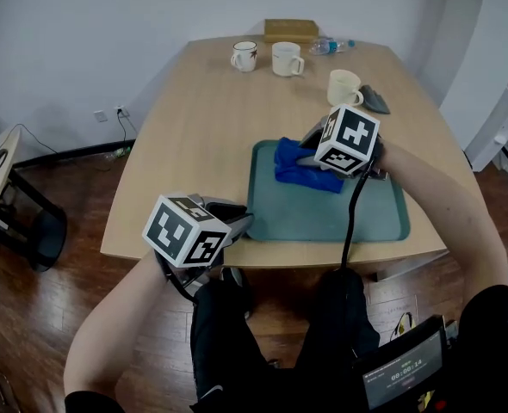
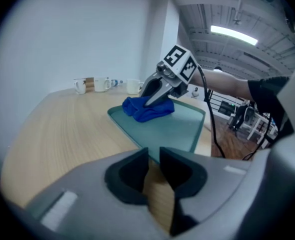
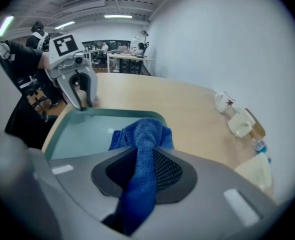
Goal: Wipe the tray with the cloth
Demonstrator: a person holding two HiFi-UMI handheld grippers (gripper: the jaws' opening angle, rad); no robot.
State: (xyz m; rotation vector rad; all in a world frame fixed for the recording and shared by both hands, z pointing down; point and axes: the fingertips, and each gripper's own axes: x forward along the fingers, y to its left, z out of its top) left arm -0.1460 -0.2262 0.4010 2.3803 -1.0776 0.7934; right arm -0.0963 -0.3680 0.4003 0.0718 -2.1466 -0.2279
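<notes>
Flat green plastic tray [image 1: 340,213] w/ rounded corners on wood table [image 1: 211,127] holds bunched blue terry cloth [image 1: 293,169] at its far-left part, right gripper [image 3: 145,171] jaws clamped on cloth, left gripper [image 2: 153,156] jaws pinching tray's near-left corner rim.

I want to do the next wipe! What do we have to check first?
1. Cloth gripped: ok. The fingers of the right gripper pinch the blue cloth.
2. Cloth on the tray: ok. It rests on the tray, at the far left part.
3. Tray held steady: cannot tell. The left gripper is at the near left corner, but whether it pinches the rim is unclear.
4. Wiping path free: ok. Only the cloth lies on the tray.
5. Nearest mug out of the way: ok. It stands on the table, apart from the tray.
</notes>
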